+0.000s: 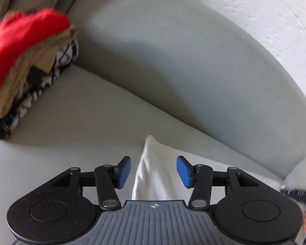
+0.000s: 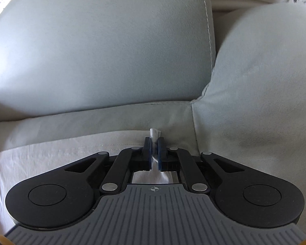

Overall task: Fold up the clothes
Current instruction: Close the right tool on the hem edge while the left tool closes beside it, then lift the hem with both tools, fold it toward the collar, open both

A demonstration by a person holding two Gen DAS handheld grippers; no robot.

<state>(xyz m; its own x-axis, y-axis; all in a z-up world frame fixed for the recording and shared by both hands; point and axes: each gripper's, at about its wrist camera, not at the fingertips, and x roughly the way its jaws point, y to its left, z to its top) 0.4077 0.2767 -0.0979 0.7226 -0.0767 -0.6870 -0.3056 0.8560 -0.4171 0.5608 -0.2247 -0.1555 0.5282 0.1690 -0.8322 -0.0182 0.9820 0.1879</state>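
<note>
The right gripper point(image 2: 154, 146) was clamped on a bunched edge of the white garment point(image 2: 61, 153) lying on the sofa seat point(image 1: 71, 122). The left gripper point(image 1: 153, 171) hung released, the garment's corner directly between its jaws, pointing ahead.

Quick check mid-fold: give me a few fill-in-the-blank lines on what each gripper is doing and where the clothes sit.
1. The right gripper is ____ on the white garment.
2. The left gripper has its fingers ____ above the garment.
3. On top of the pile of clothes lies a ____ garment.
4. Everything rests on a grey ____.

Missing words: shut; open; red; sofa
</note>
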